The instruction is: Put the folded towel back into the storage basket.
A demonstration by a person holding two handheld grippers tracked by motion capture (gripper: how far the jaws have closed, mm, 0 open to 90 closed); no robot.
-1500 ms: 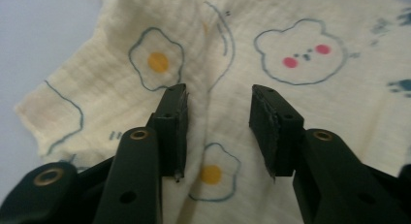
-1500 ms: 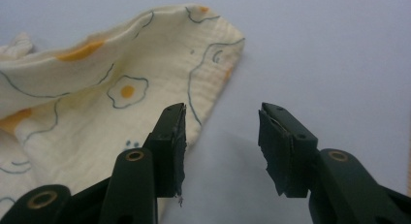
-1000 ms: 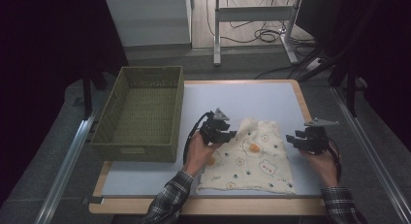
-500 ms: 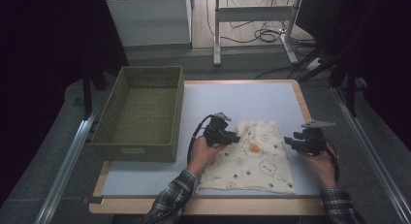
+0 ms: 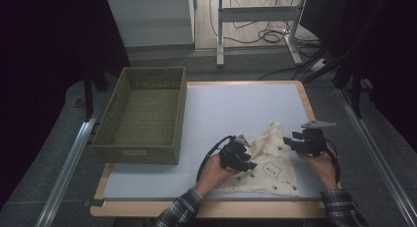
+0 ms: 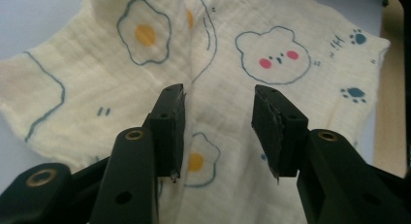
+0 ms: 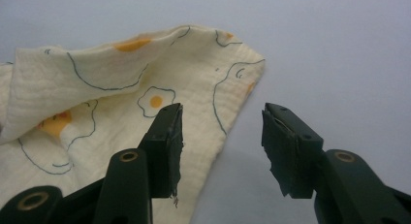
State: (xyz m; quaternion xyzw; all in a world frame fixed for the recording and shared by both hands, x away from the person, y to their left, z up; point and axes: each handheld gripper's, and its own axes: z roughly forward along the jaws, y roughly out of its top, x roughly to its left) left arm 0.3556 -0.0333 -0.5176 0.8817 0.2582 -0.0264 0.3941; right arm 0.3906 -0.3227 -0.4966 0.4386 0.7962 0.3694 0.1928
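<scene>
In the high view the pale yellow cloth (image 5: 268, 160) lies partly folded at the lower right of the white surface (image 5: 236, 109), with the left tool (image 5: 239, 156) over its left edge, the right tool (image 5: 307, 138) over its upper right corner, and a green basket (image 5: 142, 114) at the left. In the left gripper view the left tool (image 6: 218, 122) has just been opening, its jaws apart above the egg-and-bear print with nothing pinched. In the right gripper view the right tool (image 7: 223, 136) is open too, straddling the edge of the cloth (image 7: 121, 98) in the left half of the frame
</scene>
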